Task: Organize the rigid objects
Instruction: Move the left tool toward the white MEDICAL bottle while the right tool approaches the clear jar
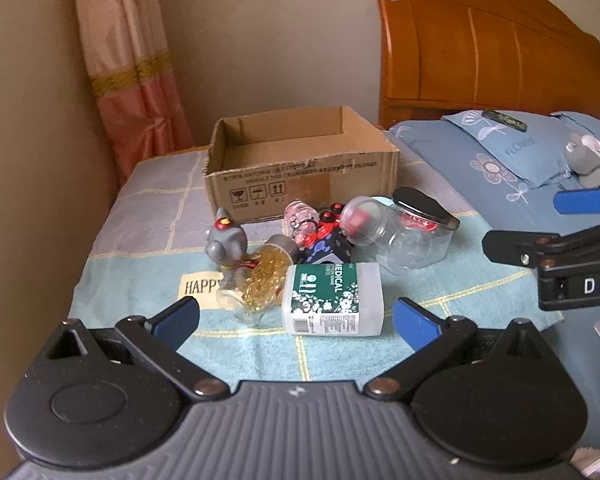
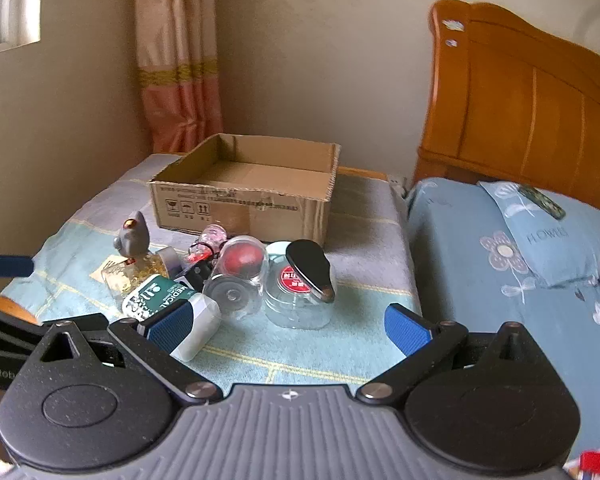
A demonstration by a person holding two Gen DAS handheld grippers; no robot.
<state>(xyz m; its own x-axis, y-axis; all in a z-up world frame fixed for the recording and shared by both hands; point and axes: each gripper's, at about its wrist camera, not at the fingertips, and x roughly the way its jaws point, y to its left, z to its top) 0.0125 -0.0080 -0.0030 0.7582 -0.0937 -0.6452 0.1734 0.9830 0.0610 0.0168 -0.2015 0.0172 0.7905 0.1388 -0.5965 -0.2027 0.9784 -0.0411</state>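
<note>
Left gripper wide, empty; right gripper likewise. Medical bottle lies nearest the surface's front edge, touching bead jar, clear jar beside. Empty cardboard box at the back edge. Checked cloth; bed right.
</note>
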